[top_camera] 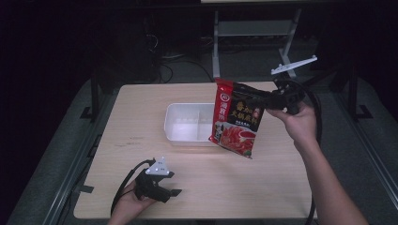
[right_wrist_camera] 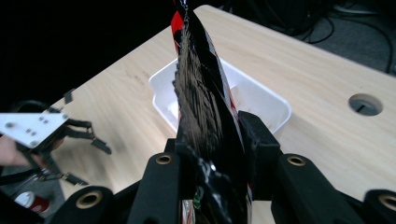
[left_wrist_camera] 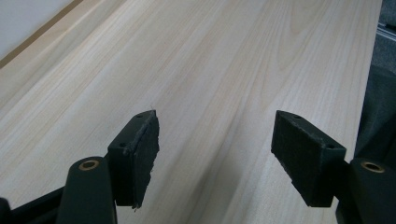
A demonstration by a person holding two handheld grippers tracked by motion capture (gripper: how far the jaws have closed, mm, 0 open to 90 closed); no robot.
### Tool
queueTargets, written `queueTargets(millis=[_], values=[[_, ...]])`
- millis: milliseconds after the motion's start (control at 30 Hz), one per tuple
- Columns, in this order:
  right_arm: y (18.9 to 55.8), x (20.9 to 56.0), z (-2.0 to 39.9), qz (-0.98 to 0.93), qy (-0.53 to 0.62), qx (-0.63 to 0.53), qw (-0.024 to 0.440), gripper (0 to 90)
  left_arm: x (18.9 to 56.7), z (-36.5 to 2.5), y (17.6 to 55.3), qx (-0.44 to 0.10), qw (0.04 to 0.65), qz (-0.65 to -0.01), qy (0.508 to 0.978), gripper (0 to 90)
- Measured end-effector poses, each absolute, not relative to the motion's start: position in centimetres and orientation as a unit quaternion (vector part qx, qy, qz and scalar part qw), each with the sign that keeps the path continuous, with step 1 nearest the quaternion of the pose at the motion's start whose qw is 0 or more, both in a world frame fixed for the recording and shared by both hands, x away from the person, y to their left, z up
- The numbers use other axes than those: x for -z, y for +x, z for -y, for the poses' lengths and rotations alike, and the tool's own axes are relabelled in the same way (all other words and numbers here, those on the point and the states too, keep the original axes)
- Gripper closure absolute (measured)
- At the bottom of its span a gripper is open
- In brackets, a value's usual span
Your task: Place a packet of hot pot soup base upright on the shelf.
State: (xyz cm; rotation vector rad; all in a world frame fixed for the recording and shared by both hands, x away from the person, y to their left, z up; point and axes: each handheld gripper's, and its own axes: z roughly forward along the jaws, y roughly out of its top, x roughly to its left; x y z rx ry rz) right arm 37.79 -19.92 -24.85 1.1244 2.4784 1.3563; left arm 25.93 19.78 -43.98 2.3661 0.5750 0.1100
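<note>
My left gripper (top_camera: 176, 191) idles at 7 o'clock, jaws apart over bare worktop (top_camera: 225, 187). Right gripper (top_camera: 248, 93) clamps the red soup-base pouch (top_camera: 236, 119) by its top edge, above the white bin (top_camera: 187, 123). Pouch looks soft, slippery; I'd grip the seam.

**Pale wood counter with one white bin**

The counter (top_camera: 141, 117) has a light, wood-grain top with a rounded rectangular outline and rests on a dark metal frame. A white plastic bin (top_camera: 187, 123), split by a divider into two compartments, sits directly on it near the middle, toward the far edge. In the right gripper view a round cable hole (right_wrist_camera: 365, 104) opens in the counter beyond the bin.
</note>
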Motion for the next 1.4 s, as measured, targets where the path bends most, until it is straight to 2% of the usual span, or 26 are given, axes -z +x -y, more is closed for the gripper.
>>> queueTargets(millis=[533, 933, 1400], values=[[41.7, 23.2, 16.3, -0.803, 0.395, -0.437, 0.09, 70.7, 43.9, -20.5, 26.1, -0.045, 0.346, -0.227, 0.909, 30.3], [44.7, 25.1, 13.8, -0.788, 0.434, -0.421, 0.116, 70.7, 43.9, -20.9, 26.2, -0.048, 0.347, -0.226, 0.909, 29.7], [45.7, 27.0, 12.3, -0.787, 0.452, -0.396, 0.14, 70.7, 44.0, -20.8, 26.2, -0.047, 0.346, -0.223, 0.91, 29.3]])
